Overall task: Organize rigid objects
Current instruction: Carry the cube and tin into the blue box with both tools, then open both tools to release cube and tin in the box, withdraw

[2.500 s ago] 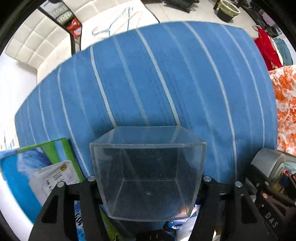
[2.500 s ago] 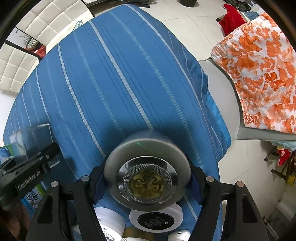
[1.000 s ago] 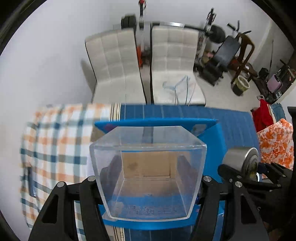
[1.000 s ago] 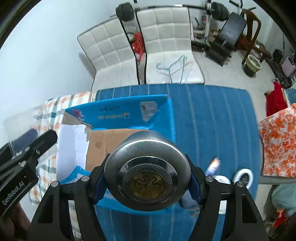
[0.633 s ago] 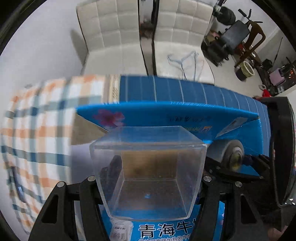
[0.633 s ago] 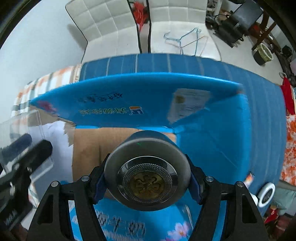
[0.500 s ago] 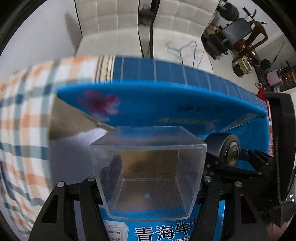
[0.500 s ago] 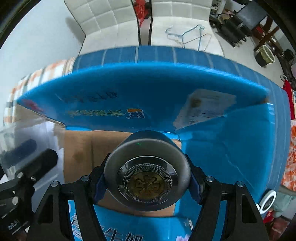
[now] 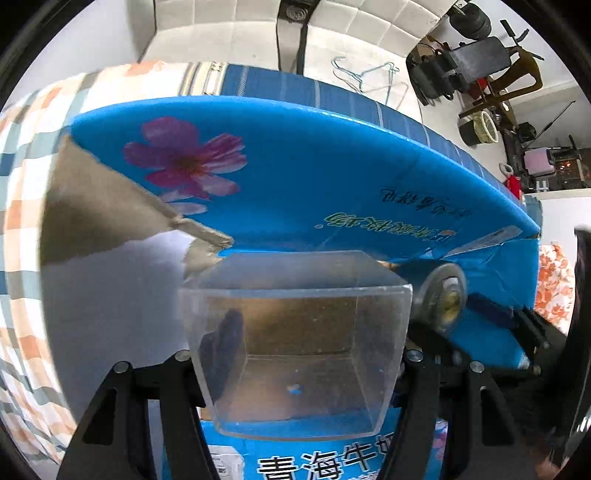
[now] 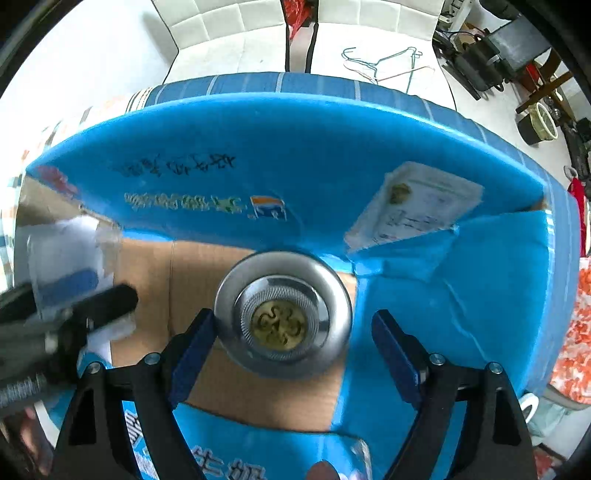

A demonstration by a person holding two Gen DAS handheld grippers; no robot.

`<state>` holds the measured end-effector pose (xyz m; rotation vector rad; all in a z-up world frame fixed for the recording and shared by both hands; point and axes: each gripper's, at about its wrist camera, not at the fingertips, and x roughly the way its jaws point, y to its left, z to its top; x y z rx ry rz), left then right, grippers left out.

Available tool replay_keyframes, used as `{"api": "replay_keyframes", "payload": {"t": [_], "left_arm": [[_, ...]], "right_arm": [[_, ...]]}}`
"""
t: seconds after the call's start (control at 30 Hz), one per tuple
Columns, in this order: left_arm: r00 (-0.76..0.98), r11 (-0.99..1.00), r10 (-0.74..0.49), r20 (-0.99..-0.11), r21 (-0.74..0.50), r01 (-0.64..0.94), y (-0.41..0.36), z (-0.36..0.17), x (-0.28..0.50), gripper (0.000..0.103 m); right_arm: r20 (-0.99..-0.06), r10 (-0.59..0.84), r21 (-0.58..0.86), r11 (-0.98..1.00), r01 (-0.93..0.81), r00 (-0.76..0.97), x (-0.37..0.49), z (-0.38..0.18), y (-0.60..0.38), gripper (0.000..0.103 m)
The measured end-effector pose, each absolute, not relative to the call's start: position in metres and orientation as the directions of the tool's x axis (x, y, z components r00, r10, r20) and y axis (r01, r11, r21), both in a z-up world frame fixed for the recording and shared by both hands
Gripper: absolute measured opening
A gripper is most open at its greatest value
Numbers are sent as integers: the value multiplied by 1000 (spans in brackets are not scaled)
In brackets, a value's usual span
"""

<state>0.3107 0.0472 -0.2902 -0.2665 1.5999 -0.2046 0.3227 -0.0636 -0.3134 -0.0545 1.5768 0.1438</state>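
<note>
- I am looking down on a blue striped cloth point(image 10: 369, 86) with white padded chairs point(image 10: 229, 33) along the top of the frame and gym gear in the upper right corner; a checked cloth point(image 9: 22, 184) runs down the left edge of the left wrist view.
- An open blue cardboard box point(image 10: 295, 147) fills the middle of both views, its brown floor bare at centre.
- My right gripper point(image 10: 291, 332) has just been opening: a second ago its blue pads were clamped on the round metal tin point(image 10: 282, 319), and now the jaws stand apart with a clear gap on each side of the tin.
- The tin sits lower centre in the right wrist view, over the brown box floor; I cannot tell whether it is resting there or dropping.
- In the left wrist view the tin shows at right centre, just beside the clear plastic container point(image 9: 295, 339).
- My left gripper point(image 9: 295, 360) is clamped on that container, which hangs over the box interior at lower centre.
- I judge the tin delivered; releasing the container comes next, and it should land beside the tin, not on it.
</note>
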Motion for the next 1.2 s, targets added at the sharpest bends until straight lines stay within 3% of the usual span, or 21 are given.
{"api": "replay_keyframes", "payload": {"t": [0.3,0.57,0.7,0.8,1.2], "left_arm": [[-137,963,-254,-957,-264,60,6,-316,318,63],[-142,971,-186,-972,-205,127,-16,-320,315,64],[-155,977,-150,-977,-170,129,-14,-315,314,91],[-135,982,-139,-981,-154,106,-7,-304,310,100],[82,990,-137,-987,-136,25,41,-208,236,102]], "right_arm": [[-998,-9,-3,992,-127,-54,307,-313,-64,90],[-994,44,56,991,-122,-104,307,-319,-62,90],[-993,58,68,993,-101,-100,307,-314,-63,90],[-993,72,79,994,-79,-94,305,-308,-67,90],[-996,85,84,996,-22,25,260,-233,-86,94]]}}
